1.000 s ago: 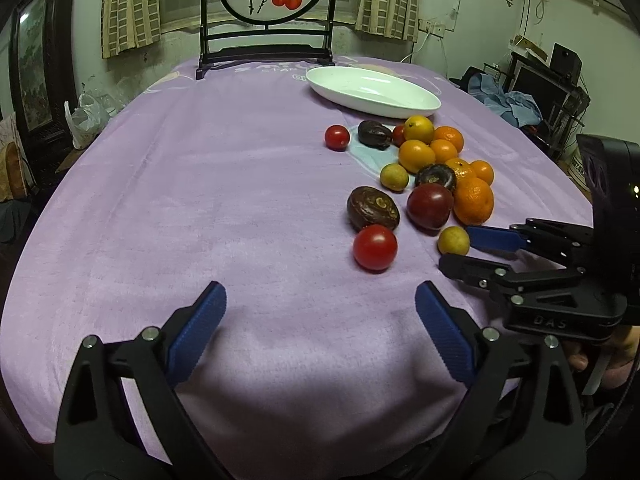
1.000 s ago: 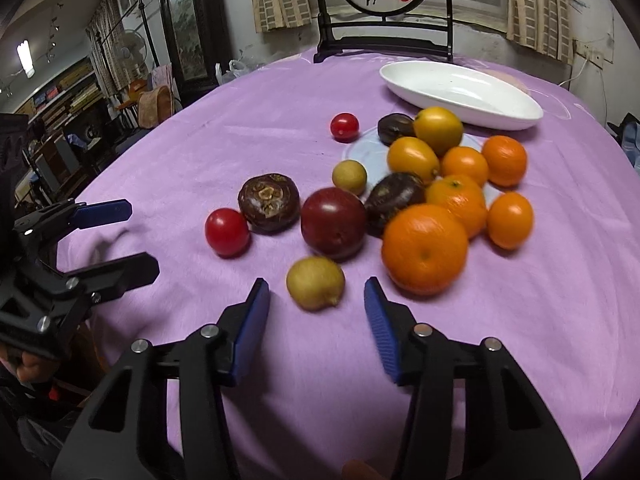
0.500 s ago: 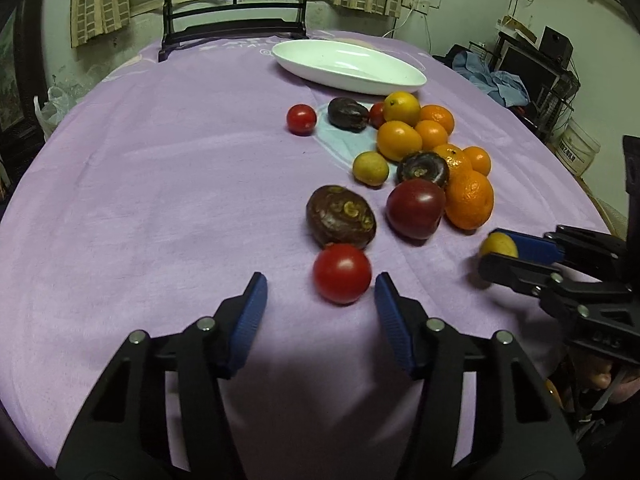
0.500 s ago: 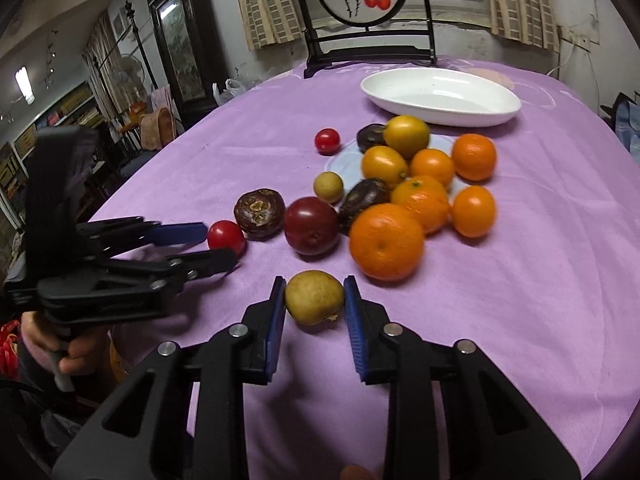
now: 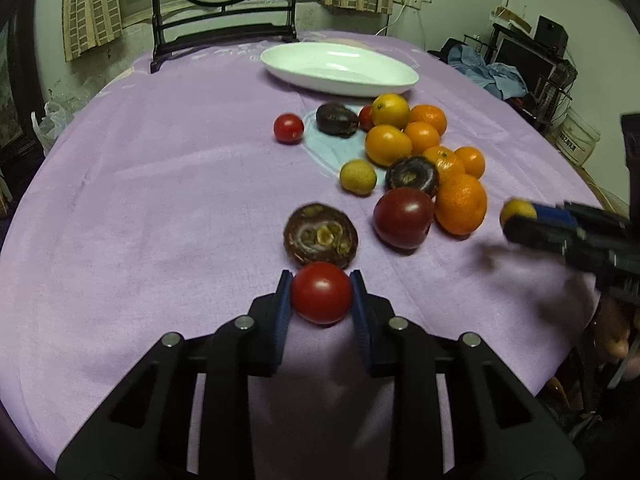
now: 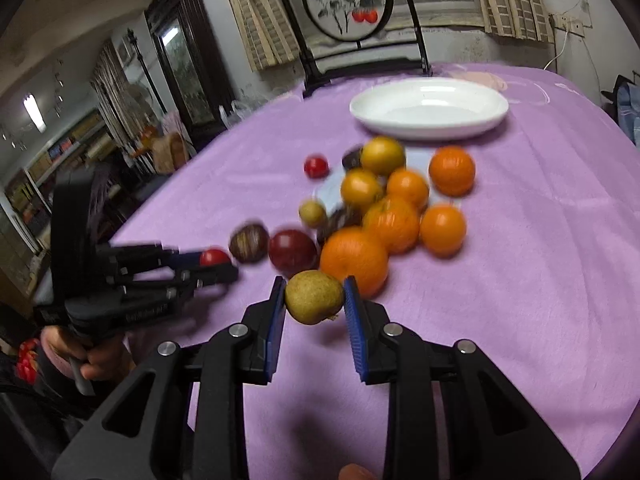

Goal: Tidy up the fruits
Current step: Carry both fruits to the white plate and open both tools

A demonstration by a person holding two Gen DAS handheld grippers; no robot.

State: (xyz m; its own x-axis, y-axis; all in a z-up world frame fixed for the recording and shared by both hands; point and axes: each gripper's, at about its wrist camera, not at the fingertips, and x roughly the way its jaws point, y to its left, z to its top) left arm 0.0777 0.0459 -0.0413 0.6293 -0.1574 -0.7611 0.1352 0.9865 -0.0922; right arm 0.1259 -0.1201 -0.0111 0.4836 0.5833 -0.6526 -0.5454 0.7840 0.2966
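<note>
Left hand-held gripper (image 5: 321, 293) closed on a red tomato (image 5: 321, 292), blue pads touching both flanks, low over the purple-covered bench (image 5: 140, 208), just near of a dark wrinkled fruit (image 5: 321, 236). Right hand-held gripper (image 6: 314, 298) closed on a small yellow-green fruit (image 6: 314, 297), apparently lifted clear of the cloth (a shadow showed beneath it), close in front of a large orange (image 6: 354, 260). Rest of the fruit heaped mid-bench; white dish (image 5: 340, 68) at the far side, with nothing in it.

Judged the carry to the dish as the step in hand, with most of the sorting left. Risks from here: smooth round tomato pinched only at its widest girth, so likely to squirt out under a jerk, or split under too hard a squeeze. Same for the yellow fruit, held near the pad tips. Heap between grippers and dish, so a low path could knock oranges rolling. Two grippers bound for one dish, hence a chance of collision.
</note>
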